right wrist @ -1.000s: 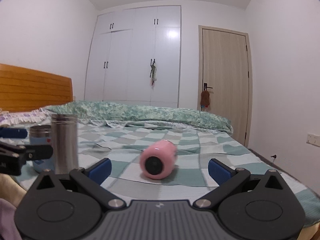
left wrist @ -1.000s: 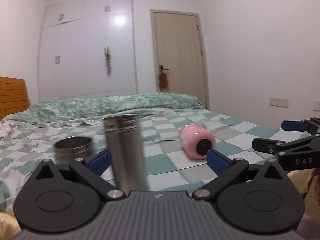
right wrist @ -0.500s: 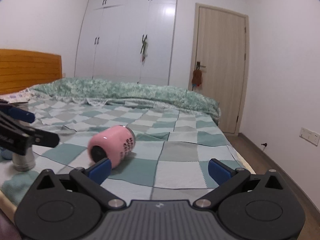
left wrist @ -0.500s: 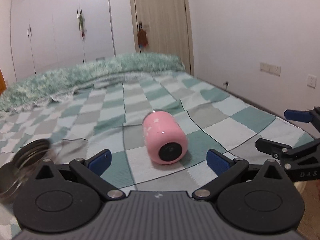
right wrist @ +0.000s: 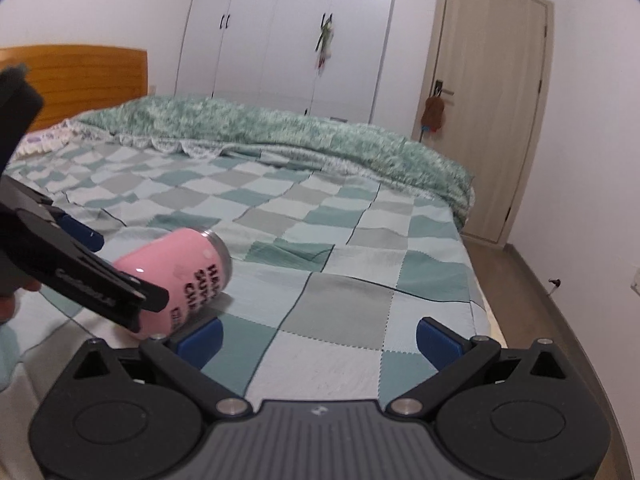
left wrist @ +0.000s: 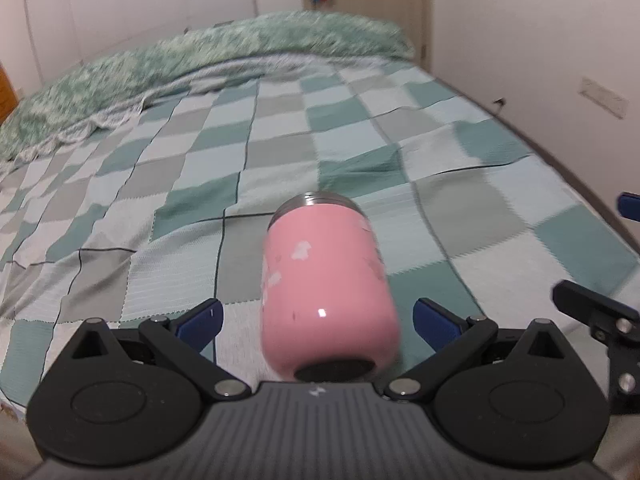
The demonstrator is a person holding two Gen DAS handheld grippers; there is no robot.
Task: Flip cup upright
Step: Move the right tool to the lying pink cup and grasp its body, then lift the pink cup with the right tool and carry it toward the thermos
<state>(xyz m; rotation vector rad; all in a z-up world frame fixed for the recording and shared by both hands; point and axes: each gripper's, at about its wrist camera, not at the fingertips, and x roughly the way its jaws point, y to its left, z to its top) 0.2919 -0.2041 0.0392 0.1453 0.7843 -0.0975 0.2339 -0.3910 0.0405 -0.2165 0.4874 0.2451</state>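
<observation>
A pink cup (left wrist: 326, 292) with a steel rim lies on its side on the checkered bed cover, base toward me and rim pointing away. My left gripper (left wrist: 318, 318) is open, its blue fingers on either side of the cup's base without touching it. In the right wrist view the same cup (right wrist: 180, 276) lies at the lower left, with black lettering on its side, partly hidden by the left gripper's black finger (right wrist: 80, 276). My right gripper (right wrist: 318, 336) is open and empty, to the right of the cup above the bed.
The checkered bed cover (left wrist: 200, 184) spreads ahead with a green quilt (right wrist: 280, 136) bunched at the far side. The bed's right edge (left wrist: 560, 168) drops to the floor by the wall. A wooden headboard (right wrist: 80, 76), white wardrobes and a door stand beyond.
My left gripper swung right, away from the steel cups, and came down around the pink cup's base. The right gripper turned right, so the cup slid to its lower left.
</observation>
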